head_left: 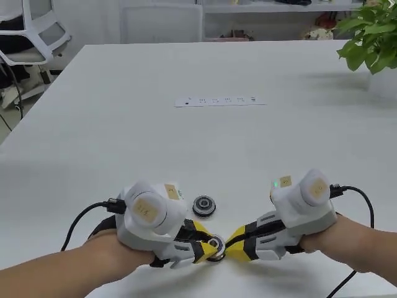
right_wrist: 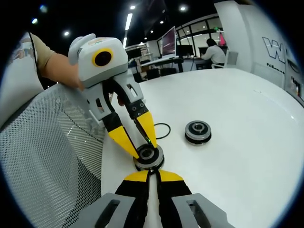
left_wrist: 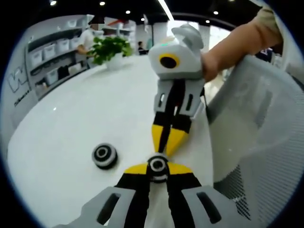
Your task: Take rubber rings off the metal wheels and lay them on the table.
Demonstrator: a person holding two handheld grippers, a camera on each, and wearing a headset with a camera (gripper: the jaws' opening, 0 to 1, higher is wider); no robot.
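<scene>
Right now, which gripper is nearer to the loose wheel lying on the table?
Left. The left gripper sits right beside the loose wheel; the right gripper is farther off to the right. Their jaws meet at a second wheel.

Bright, even overhead light; fisheye-warped edges

low in the middle, the left gripper [head_left: 203,247] and right gripper [head_left: 234,241] meet tip to tip at a wheel [head_left: 215,244], their yellow jaws touching it from either side, near the front edge of the white table [head_left: 124,124]. a second wheel [head_left: 204,205] lies flat just behind them. farther back lies a power strip [head_left: 220,100]. a plant [head_left: 369,34] stands far right, a chair [head_left: 31,31] far left.
</scene>
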